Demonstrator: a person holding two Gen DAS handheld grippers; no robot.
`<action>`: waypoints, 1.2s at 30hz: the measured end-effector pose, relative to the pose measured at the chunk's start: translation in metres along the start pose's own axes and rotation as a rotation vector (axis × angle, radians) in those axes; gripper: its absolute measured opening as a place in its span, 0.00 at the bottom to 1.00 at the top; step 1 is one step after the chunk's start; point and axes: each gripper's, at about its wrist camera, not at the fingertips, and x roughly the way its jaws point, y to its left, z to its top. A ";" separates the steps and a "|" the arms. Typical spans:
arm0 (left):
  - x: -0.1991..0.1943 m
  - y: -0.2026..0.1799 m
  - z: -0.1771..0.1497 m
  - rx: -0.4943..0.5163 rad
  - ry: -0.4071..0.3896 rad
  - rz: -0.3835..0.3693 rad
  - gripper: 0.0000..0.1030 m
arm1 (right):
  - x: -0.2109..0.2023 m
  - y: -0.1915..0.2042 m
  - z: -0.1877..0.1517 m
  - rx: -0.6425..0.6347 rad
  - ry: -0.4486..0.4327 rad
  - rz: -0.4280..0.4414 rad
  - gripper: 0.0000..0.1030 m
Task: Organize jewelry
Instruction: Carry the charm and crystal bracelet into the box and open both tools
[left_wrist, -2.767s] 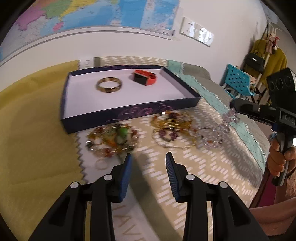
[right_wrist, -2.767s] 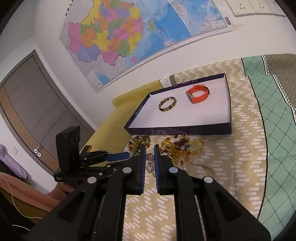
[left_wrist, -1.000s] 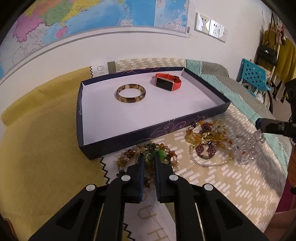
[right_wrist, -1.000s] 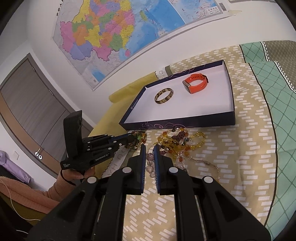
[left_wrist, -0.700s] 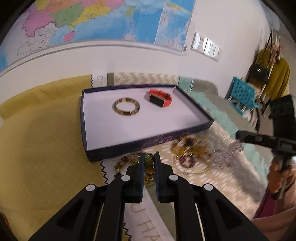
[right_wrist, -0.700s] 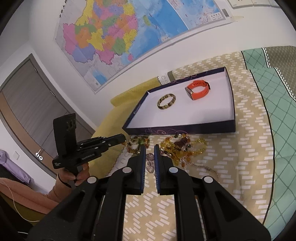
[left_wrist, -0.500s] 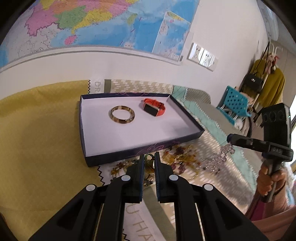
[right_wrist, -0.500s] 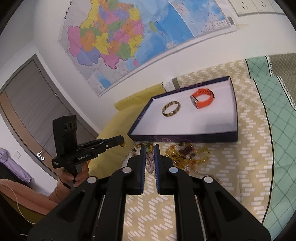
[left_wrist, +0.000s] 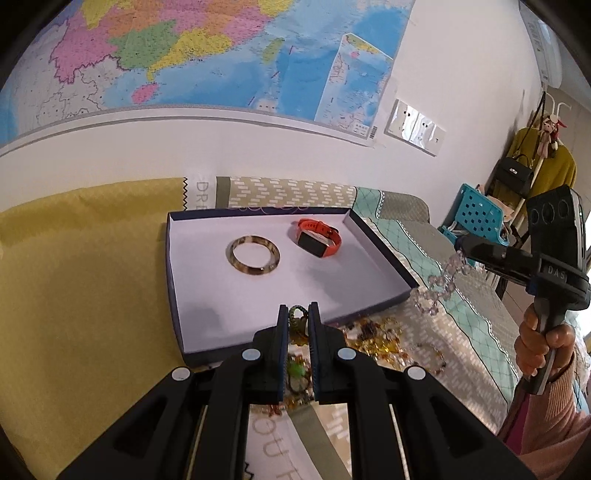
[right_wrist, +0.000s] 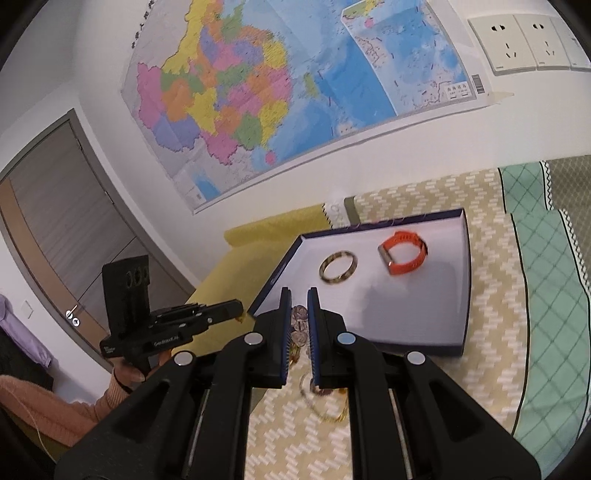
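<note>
Left claw (left_wrist: 298, 314): at lower centre of its own view, clamping narrow on the green-and-amber beaded bracelet (left_wrist: 297, 322), which is dangling over the near rim of the box.
Right claw (right_wrist: 298, 297): at lower centre of its own view, pinching narrow on the clear bead strand (right_wrist: 298, 325); in the left view that strand (left_wrist: 439, 280) is hanging in the air at the right, just beside the box corner.
Loose pile (left_wrist: 376, 338): amber and mixed beads are lying on the patterned cloth (left_wrist: 436, 350), just in front of the box.
Box (left_wrist: 173, 288): navy walls, white floor, sitting mid-frame.
Bangle (left_wrist: 253, 255): lying flat inside the box, centre-left.
Orange watch (left_wrist: 317, 242): resting inside the box, just right of the bangle and apart from it.
Wall map (left_wrist: 192, 55): filling the upper left.
</note>
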 end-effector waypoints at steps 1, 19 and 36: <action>0.002 0.000 0.002 0.002 0.000 0.001 0.08 | 0.002 -0.002 0.002 0.001 -0.001 -0.004 0.09; 0.056 0.010 0.031 0.010 0.050 0.063 0.08 | 0.073 -0.045 0.024 0.084 0.056 -0.041 0.09; 0.099 0.019 0.032 0.004 0.134 0.083 0.08 | 0.106 -0.066 0.027 0.133 0.088 -0.063 0.09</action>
